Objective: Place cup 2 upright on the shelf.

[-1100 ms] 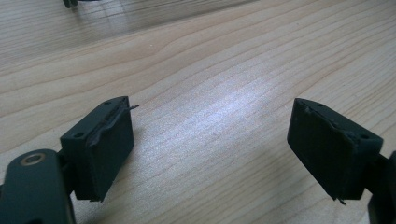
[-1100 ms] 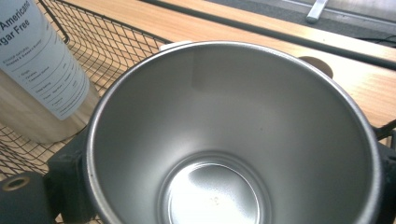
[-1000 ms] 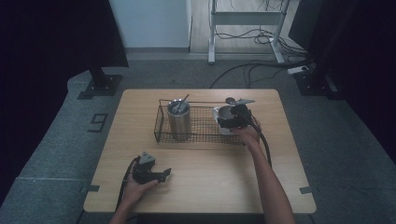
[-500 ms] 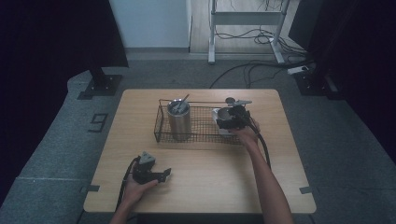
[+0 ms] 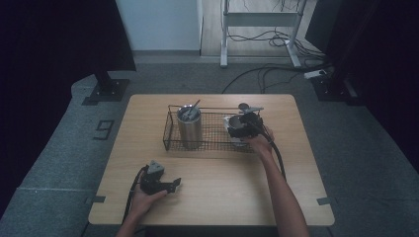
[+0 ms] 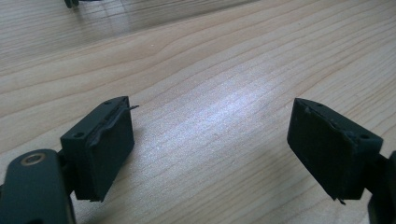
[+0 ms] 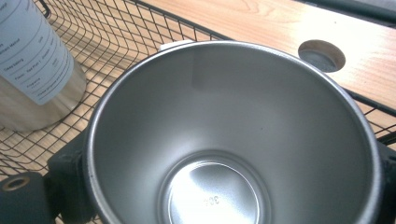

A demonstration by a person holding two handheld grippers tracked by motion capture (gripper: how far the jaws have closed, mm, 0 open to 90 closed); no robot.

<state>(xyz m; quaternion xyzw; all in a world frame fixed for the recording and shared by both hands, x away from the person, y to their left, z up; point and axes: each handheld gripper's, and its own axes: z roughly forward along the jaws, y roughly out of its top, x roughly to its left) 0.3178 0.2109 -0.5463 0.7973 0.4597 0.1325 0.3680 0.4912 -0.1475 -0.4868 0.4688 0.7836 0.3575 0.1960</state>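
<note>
Right tool (image 5: 243, 129) clenched across a steel cup (image 7: 233, 140), one black jaw against each side of the wall. The cup is upright and empty inside the right end of the wire basket, its mouth facing the right gripper view.

Tabletop (image 5: 222, 197): pale wood, carrying the basket towards its far edge.

Wire basket (image 5: 168, 134): black mesh, holding two vessels well apart from each other.

Tall steel tumbler (image 5: 189, 127): upright at the basket's left end, with a utensil handle (image 5: 192, 105) leaning out of it.

Left tool (image 5: 170, 186): lying on the near left of the tabletop in the person's hand, jaws spread wide with only bare wood between them.

Step in hand, as judged: handling the cup at the basket, either lifting it out or setting it in. A lift would call for a straight upward pull so the base clears the rim wire; a placement would call for the jaws to let go once the base sits flat on the mesh.
</note>
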